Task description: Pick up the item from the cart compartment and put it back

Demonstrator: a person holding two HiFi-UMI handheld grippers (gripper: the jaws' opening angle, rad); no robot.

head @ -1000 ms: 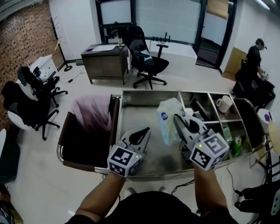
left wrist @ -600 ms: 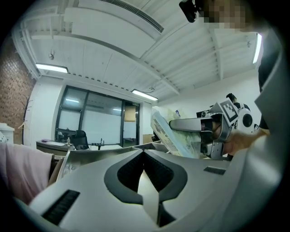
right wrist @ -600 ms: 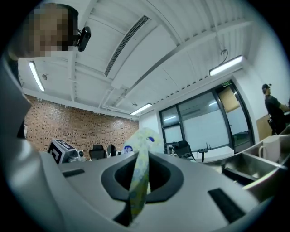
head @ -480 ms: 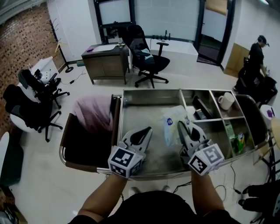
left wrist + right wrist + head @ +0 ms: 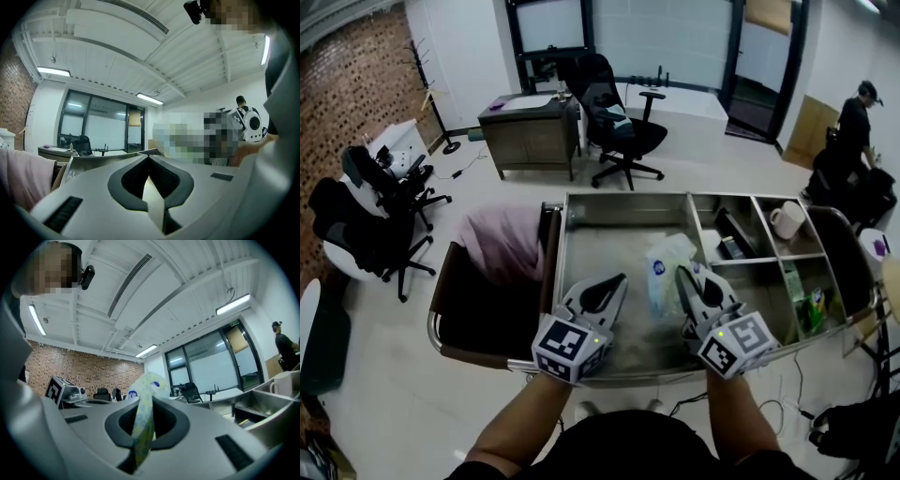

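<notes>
Pack (image 5: 664, 272) broadside head view, edge-on right gripper view.

Left gripper (image 5: 617, 279), right gripper (image 5: 682, 274): pale grey plastic shells tapering to a point, dark grey pads lining a teardrop-shaped gap. Dark rectangular slots on the shell tops. White cube at the rear of each, black square markers, small green light. Forearms uncovered. Black top (image 5: 623, 448).
</notes>
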